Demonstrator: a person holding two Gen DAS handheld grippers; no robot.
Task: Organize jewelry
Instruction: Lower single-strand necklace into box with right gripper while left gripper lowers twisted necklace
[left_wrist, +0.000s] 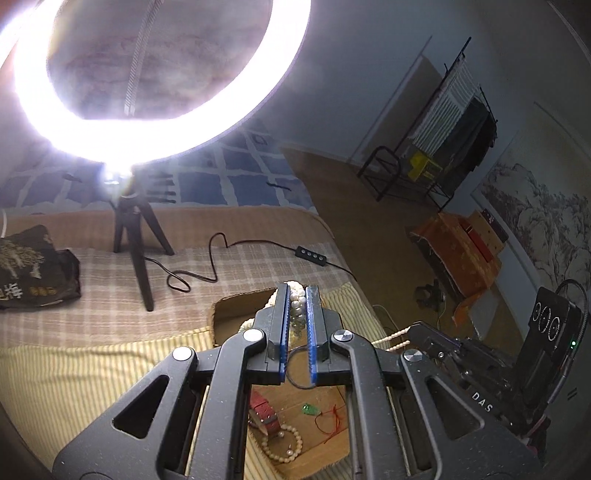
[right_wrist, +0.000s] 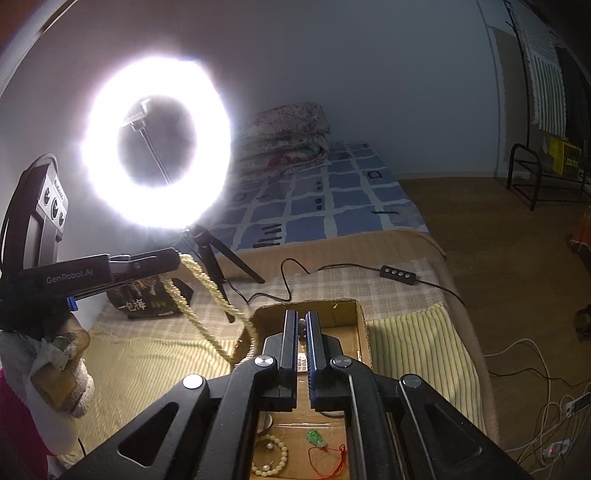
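My left gripper (left_wrist: 296, 295) is clamped shut on a long strand of cream pearls (right_wrist: 207, 288); in the right wrist view the left gripper (right_wrist: 177, 258) holds it up off the bed, and the strand hangs in a double loop that trails down to the near left corner of the cardboard box (right_wrist: 360, 325). In the left wrist view the pearls (left_wrist: 295, 304) bunch between the blue pads. My right gripper (right_wrist: 302, 325) has its jaws drawn nearly together over the box, with a small dark bead-like thing showing in the slit; I cannot tell what it is. The right gripper (left_wrist: 410, 328) also shows at the right of the left wrist view, with a short run of beads at its tip. On the box floor lie a beaded bracelet (right_wrist: 271, 458), a green pendant (right_wrist: 316, 437) on a red cord (right_wrist: 328, 458), and a red strap (left_wrist: 262, 410). Far on the bed stand a lit ring light (right_wrist: 155, 147) on its tripod (right_wrist: 214, 258), its cable remote (right_wrist: 399, 274), and a dark bag (left_wrist: 33, 266). A gloved hand (right_wrist: 62, 373) holds the left gripper.
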